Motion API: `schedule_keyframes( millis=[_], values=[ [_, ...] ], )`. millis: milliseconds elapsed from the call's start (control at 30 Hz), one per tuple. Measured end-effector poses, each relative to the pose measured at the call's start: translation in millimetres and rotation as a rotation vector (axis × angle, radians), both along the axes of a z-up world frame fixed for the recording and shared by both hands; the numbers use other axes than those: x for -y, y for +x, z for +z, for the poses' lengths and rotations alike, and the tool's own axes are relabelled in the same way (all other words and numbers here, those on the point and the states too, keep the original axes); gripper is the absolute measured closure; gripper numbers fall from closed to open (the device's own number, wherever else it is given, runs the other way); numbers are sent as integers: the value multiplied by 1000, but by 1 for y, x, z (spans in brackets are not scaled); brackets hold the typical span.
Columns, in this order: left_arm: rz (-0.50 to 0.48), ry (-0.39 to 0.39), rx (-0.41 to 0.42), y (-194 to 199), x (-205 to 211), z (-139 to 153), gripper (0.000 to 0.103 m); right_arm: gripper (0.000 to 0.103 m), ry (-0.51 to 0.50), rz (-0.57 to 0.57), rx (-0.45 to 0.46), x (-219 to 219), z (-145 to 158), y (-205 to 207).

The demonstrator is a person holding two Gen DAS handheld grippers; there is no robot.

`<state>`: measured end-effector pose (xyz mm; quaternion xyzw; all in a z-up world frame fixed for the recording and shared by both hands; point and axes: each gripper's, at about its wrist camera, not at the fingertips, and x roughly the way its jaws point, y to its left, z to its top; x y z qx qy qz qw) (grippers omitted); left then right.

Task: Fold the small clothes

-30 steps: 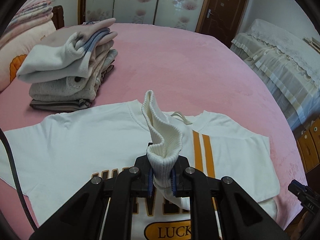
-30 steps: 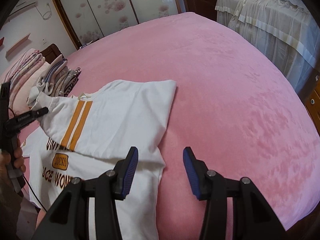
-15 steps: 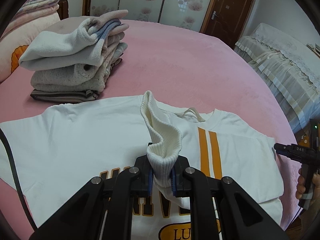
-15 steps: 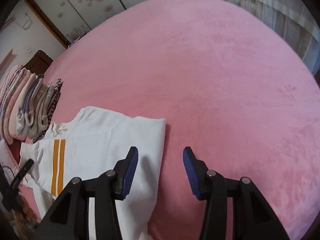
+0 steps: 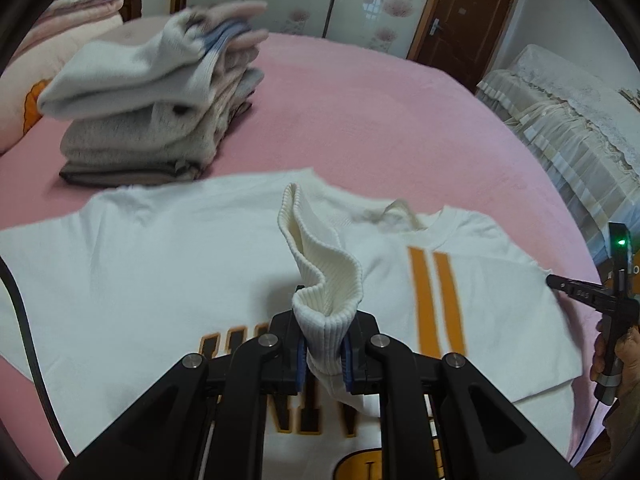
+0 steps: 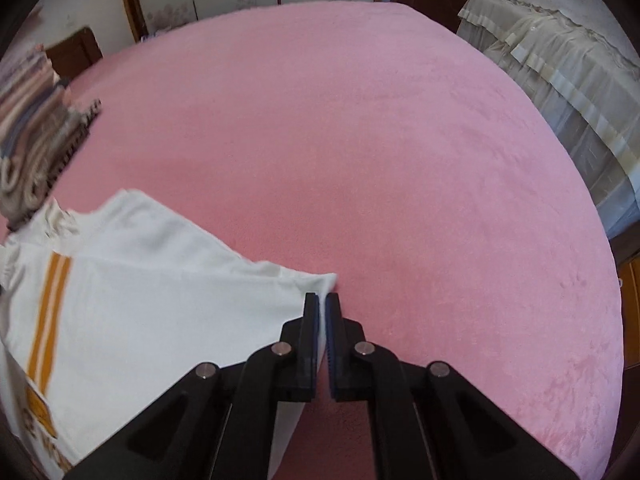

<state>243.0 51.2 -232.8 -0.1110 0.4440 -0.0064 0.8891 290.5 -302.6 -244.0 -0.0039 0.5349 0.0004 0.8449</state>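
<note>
Here the white T-shirt point(image 5: 168, 264) is lying spread on the pink bed point(image 6: 360, 152), just in front of the stack of folded clothes point(image 5: 152, 120). The left claw point(image 5: 325, 354) is pinching the shirt's ribbed hem point(image 5: 326, 280), lifted over the chest print. The right claw point(image 6: 322, 316) is clamping narrow on the sleeve corner point(image 6: 326, 282), catching only its very edge. That thin bite is risking a slip once the fold is being pulled, leaving the sleeve crooked. No containers are showing.
</note>
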Motion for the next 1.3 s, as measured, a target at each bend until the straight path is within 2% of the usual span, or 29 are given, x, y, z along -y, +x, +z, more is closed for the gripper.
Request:
schedule_keyframes(
  millis=[67,167,233,300,433,567,733,967,1000,1033,1100,1133,1233,1300],
  values=[
    [7,-15,-29,-1,-5,-11,91,99,19,-15,2,4,5,-5],
    [3,-29,-33,-3,-9,-16,89,89,95,-30,17,13,23,-21],
    [1,-43,-25,-4,-11,-15,88,76,112,-20,45,10,36,-36],
    [2,-59,-22,-5,-14,-13,88,72,112,7,74,9,49,-62],
    [-3,-75,-26,-5,-16,-14,88,72,117,49,83,5,57,-117],
    [-8,-80,-27,-7,-16,-13,88,72,121,49,50,1,44,-152],
    [1,-102,-32,-9,-21,-14,88,72,126,44,-1,-5,18,-156],
    [6,-114,-35,-9,-23,-16,88,72,171,18,34,-23,10,-145],
    [8,-112,-37,-9,-24,-16,88,75,162,3,34,-23,8,-143],
    [13,-109,-40,-9,-25,-17,87,90,162,-7,36,-23,7,-143],
    [27,-99,-50,-9,-27,-19,87,93,170,-33,48,-21,8,-145],
    [34,-95,-54,-9,-28,-20,87,98,139,-57,57,-19,9,-148],
    [42,-110,-64,-9,-34,-26,87,98,167,-82,49,-14,3,-153],
    [46,-122,-70,-8,-37,-31,87,98,152,-83,47,-17,0,-153]
  ],
)
